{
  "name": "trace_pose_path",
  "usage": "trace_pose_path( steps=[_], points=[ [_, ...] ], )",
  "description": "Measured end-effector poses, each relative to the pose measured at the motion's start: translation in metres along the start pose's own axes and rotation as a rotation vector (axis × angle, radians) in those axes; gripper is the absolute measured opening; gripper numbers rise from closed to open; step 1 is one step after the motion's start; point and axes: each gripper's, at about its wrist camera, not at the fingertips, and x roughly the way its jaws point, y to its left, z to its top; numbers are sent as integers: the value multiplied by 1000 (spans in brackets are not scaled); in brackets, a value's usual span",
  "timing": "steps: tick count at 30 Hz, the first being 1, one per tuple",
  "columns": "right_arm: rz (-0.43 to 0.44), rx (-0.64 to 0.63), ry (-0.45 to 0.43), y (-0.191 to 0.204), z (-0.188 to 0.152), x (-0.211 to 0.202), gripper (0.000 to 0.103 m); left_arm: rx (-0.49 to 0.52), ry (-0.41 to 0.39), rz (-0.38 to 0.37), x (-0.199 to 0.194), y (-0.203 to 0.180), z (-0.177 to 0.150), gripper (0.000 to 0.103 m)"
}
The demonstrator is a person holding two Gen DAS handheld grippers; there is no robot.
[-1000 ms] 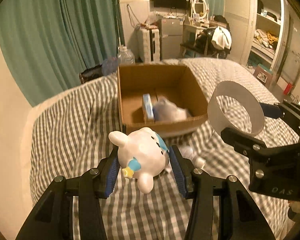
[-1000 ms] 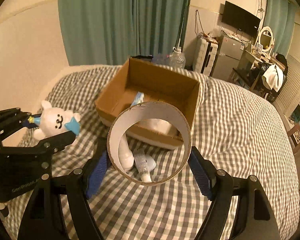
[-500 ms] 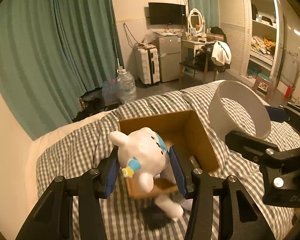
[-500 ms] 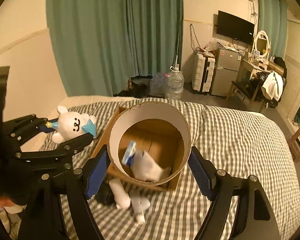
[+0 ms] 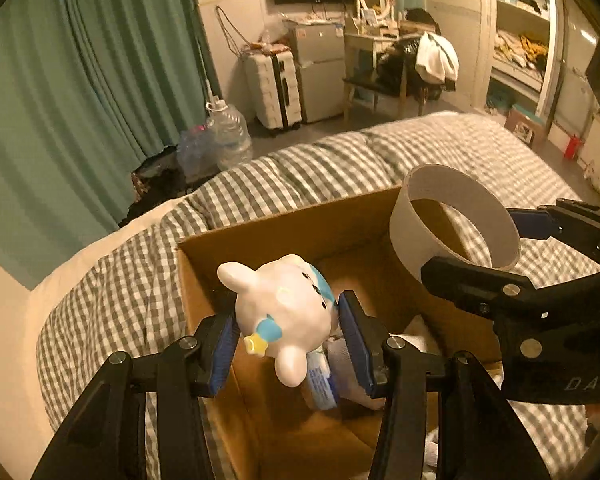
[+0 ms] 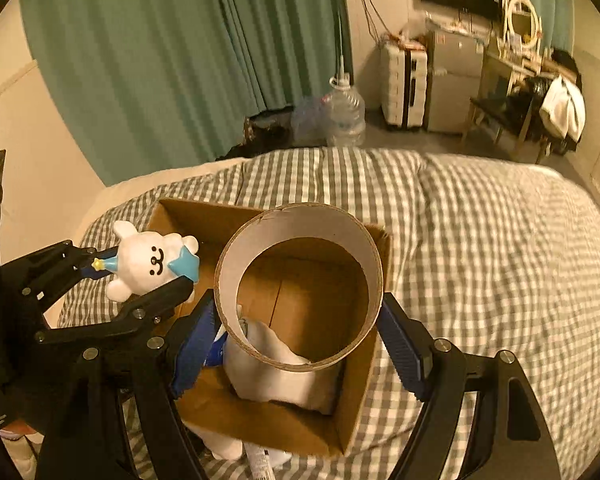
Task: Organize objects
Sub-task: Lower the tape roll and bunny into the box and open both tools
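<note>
My left gripper (image 5: 288,340) is shut on a white bear toy (image 5: 284,312) with a blue bow and holds it over the left side of an open cardboard box (image 5: 204,280). The toy also shows in the right wrist view (image 6: 152,260). My right gripper (image 6: 300,344) is shut on a wide white cardboard ring (image 6: 300,240) and holds it over the box (image 6: 352,412). The ring shows in the left wrist view (image 5: 456,216) too. Inside the box lie a white soft item (image 6: 276,376) and a blue-labelled pack (image 5: 320,384).
The box stands on a bed with a grey checked cover (image 6: 480,240). A white item and a tube (image 6: 260,456) lie on the cover just in front of the box. Green curtains, water bottles (image 6: 344,116), a suitcase and a desk stand beyond the bed.
Both grippers have moved forward and down with their loads. They now hang over the box opening, which has come much closer. Both grips are unchanged.
</note>
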Motion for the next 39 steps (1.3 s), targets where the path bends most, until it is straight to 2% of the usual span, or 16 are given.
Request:
trace_pose_path(
  steps=[9, 12, 14, 15, 16, 19, 26, 32, 39],
  points=[
    [21, 44, 21, -14, -3, 32, 78, -6, 30, -20, 24, 7, -8, 50],
    [39, 62, 12, -18, -2, 33, 78, -1, 35, -31, 25, 4, -7, 55],
    [59, 67, 1, -19, -2, 29, 79, -10, 19, -55, 18, 2, -7, 81],
    [63, 68, -8, -18, 0, 25, 81, -15, 5, -60, 12, 2, -7, 87],
    [61, 68, -27, -18, 0, 18, 83, -20, -20, -55, 4, 1, -7, 90],
    [42, 67, -73, -19, 2, -3, 83, -11, -42, -38, -15, -2, -3, 90],
    [-29, 25, -162, -2, 5, -82, 83, -47, -103, 31, -80, 7, -6, 96],
    [-65, -1, -235, 18, -9, -140, 83, -80, -126, 83, -129, 23, -33, 100],
    [-69, -51, -236, 34, -39, -169, 83, -132, -135, 122, -162, 38, -78, 102]
  ],
)
